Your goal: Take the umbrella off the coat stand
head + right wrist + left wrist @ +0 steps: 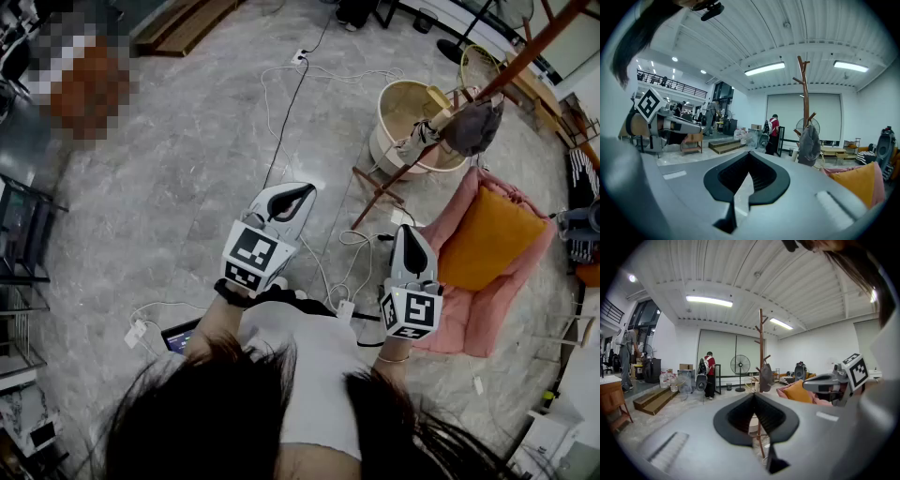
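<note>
A wooden coat stand rises at the upper right of the head view, with its feet on the grey floor. A pale folded umbrella hangs on it beside a grey bundle. The stand and the grey bundle are ahead in the left gripper view, as are the stand and bundle in the right one. My left gripper and right gripper are held level in front of me, well short of the stand. Both are shut and hold nothing.
A round pale tub stands behind the stand's feet. A pink seat with an orange cushion lies right of it. Cables cross the floor and a tablet lies near my feet. A person in red and a fan stand far back.
</note>
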Motion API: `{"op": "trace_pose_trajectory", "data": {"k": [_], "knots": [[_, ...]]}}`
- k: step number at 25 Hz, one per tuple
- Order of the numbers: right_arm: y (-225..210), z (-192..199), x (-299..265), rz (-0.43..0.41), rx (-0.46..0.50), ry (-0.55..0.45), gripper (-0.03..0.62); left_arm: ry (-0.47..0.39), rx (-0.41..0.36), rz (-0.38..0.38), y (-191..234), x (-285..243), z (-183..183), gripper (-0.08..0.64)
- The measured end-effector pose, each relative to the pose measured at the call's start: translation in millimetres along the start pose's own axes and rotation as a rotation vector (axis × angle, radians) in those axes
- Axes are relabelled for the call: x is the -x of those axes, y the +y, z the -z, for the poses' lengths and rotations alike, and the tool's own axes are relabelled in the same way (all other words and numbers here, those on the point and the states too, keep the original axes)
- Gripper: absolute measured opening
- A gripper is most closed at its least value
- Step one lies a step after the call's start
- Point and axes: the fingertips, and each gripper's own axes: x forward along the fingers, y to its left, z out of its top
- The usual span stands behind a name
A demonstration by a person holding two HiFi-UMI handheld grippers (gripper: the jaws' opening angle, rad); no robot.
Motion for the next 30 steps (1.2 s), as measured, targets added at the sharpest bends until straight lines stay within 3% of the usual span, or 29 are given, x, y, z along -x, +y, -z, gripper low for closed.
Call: {"op": "trace_pose_trajectory", "data": {"k": [14,23,30], "knots": [[4.8,0.2,18.3,-0.050,-0.036,-0.045,0.003,-0.103,0.044,-0.032,-15.5,20.4,-13.6,0.060],[14.0,-4.8,-13.7,-0.106,-0.040,-0.046,0.003,-0.120,0.044,-0.097,14.1,18.8,-24.2,0.099],[16.7,-3.1,-63.2,-0.109,-0.043,-0.045,0.003,-0.089,0.064,-0.082,53.2,-11.8,-11.1,0.164]]}}
